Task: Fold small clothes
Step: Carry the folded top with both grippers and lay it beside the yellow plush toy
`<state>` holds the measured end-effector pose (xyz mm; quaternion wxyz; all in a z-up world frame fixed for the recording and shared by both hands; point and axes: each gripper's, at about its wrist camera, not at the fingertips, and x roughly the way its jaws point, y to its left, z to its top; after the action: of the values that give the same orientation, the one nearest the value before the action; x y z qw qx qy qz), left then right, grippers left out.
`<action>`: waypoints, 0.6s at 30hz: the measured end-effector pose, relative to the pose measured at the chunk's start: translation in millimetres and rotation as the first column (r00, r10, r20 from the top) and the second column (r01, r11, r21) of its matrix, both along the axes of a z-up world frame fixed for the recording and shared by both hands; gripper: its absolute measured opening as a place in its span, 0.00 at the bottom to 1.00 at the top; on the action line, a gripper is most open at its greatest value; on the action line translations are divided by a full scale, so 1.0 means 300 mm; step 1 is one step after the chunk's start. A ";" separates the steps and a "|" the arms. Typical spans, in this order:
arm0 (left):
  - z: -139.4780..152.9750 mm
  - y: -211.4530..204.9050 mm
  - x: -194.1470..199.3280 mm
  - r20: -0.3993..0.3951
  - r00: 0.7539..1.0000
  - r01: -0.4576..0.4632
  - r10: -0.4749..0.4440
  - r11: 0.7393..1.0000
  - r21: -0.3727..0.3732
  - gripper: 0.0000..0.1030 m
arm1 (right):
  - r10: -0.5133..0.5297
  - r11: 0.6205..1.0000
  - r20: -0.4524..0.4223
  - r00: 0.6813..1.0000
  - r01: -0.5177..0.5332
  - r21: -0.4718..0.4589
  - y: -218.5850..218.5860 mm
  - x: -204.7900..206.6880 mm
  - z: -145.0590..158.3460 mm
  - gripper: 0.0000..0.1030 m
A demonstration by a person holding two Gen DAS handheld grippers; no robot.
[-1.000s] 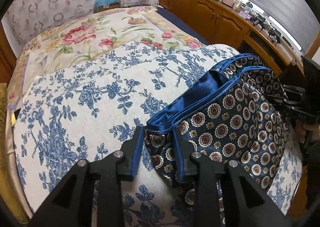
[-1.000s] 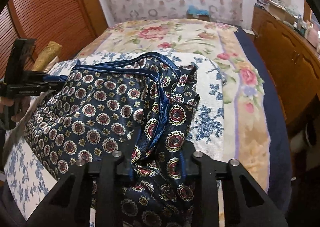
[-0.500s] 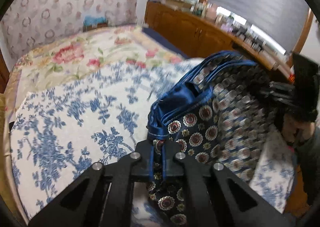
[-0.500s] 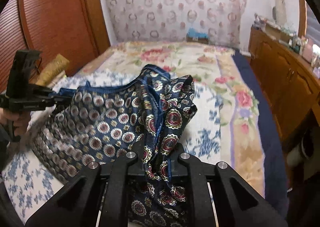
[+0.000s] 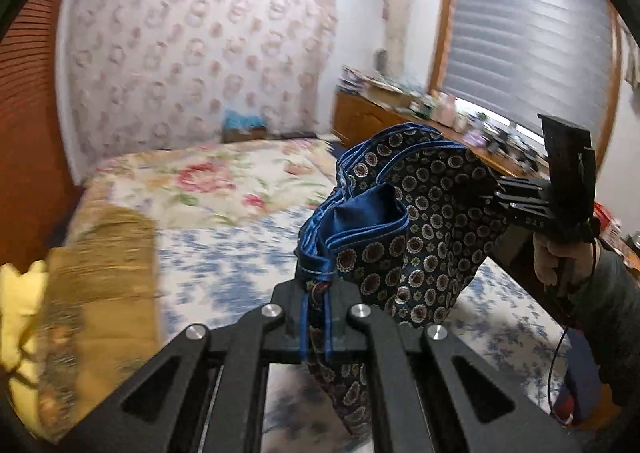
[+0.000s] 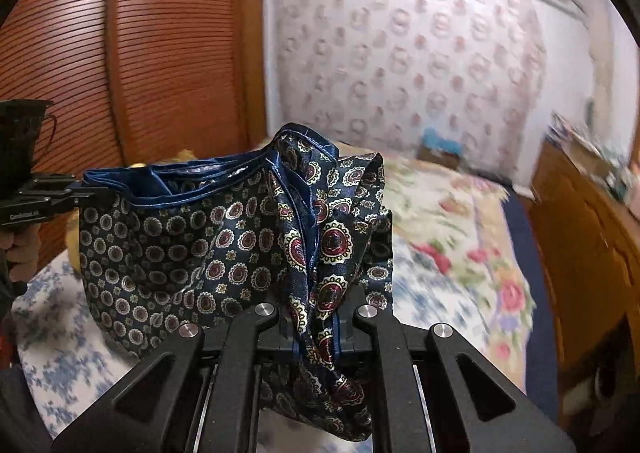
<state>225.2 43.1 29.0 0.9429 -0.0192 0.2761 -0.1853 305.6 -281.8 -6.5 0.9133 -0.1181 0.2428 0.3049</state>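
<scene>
Left wrist view: left gripper (image 5: 316,305) clamps the navy patterned garment (image 5: 416,221) by its blue hem, lifted above the bed (image 5: 224,189) (blurred). Right wrist view: right gripper (image 6: 316,317) clamped on bunched cloth; lower folds cut off.

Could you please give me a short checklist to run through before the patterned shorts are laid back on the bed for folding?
1. Left hand-held gripper clamped on the waistband of the shorts: ok.
2. Right hand-held gripper clamped on the shorts: ok.
3. Shorts lifted off the blue floral sheet: ok.
4. Waistband stretched straight between the grippers: not ok, it sags and bunches.
5. Legs hanging flat, untwisted: cannot tell.
</scene>
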 end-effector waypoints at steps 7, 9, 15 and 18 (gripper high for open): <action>0.006 0.299 -0.140 0.050 0.977 -0.206 0.205 0.979 0.011 0.02 | 0.201 0.977 0.028 0.979 -0.199 -0.074 0.414 0.085 0.092 0.07; -0.010 0.390 -0.168 0.053 0.962 -0.267 0.266 0.964 0.009 0.02 | 0.255 0.963 0.022 0.967 -0.252 -0.096 0.537 0.118 0.105 0.07; -0.090 0.582 -0.236 0.059 0.912 -0.406 0.405 0.914 0.008 0.02 | 0.391 0.903 0.017 0.920 -0.381 -0.200 0.924 0.175 0.111 0.07; -0.160 0.635 -0.244 0.039 0.897 -0.441 0.441 0.897 0.001 0.02 | 0.438 0.867 0.000 0.899 -0.422 -0.265 1.097 0.203 0.075 0.07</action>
<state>152.0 233.5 -19.1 0.9655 -0.0733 0.2477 0.0341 366.5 47.2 16.1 0.8058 -0.2965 0.2206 0.4627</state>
